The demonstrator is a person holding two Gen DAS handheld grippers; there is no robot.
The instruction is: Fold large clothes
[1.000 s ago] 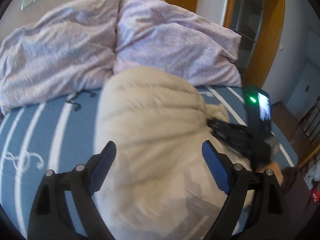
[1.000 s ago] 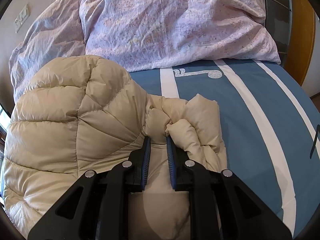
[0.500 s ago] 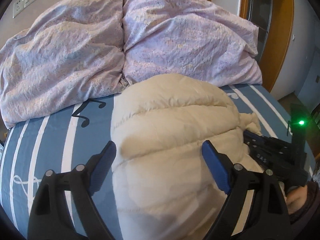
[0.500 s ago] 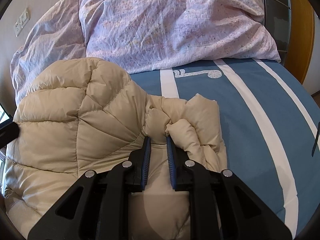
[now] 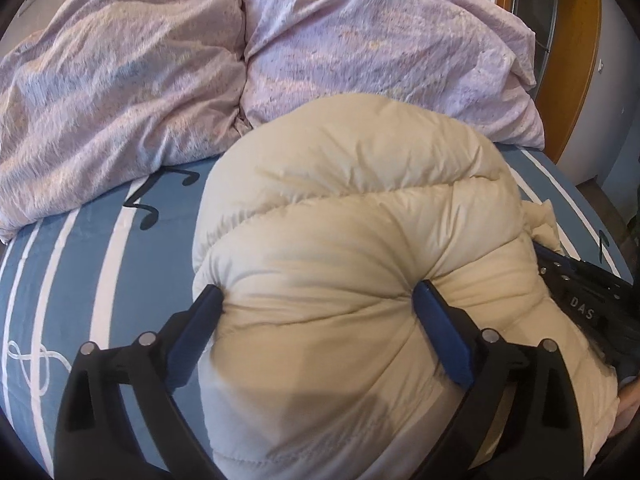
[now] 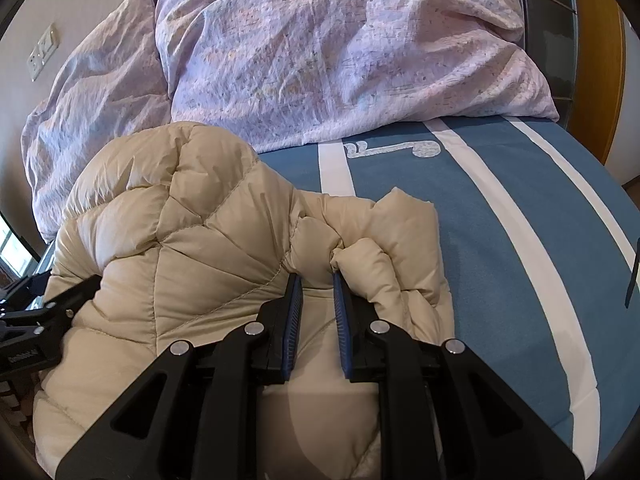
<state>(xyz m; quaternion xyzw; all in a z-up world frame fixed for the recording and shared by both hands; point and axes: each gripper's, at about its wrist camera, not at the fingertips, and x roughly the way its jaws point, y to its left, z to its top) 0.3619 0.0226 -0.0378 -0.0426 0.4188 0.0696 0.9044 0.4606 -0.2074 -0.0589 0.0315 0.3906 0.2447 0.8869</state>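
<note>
Puffer jacket, part-folded on bed; both claws on it.

Handling: my judgement, light, soft, springy w/ slick shell, will puff back; best taken at seams/edges, not mid-panel. Appearance: beige quilted down jacket (image 5: 360, 240), bunched in a mound on the blue striped bed (image 6: 520, 208), near lilac pillows (image 5: 140, 80). My left claw (image 5: 316, 300) stands wide, jaws just been opening, padding bulging between; right claw (image 6: 316, 280) narrow, pinching a jacket fold.

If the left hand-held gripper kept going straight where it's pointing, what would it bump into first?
The puffy beige jacket. The left hand-held gripper has just been opening, and its wide jaws already straddle a bulge of it; both pads seem to dent the padding. The lilac pillows lie beyond.
</note>
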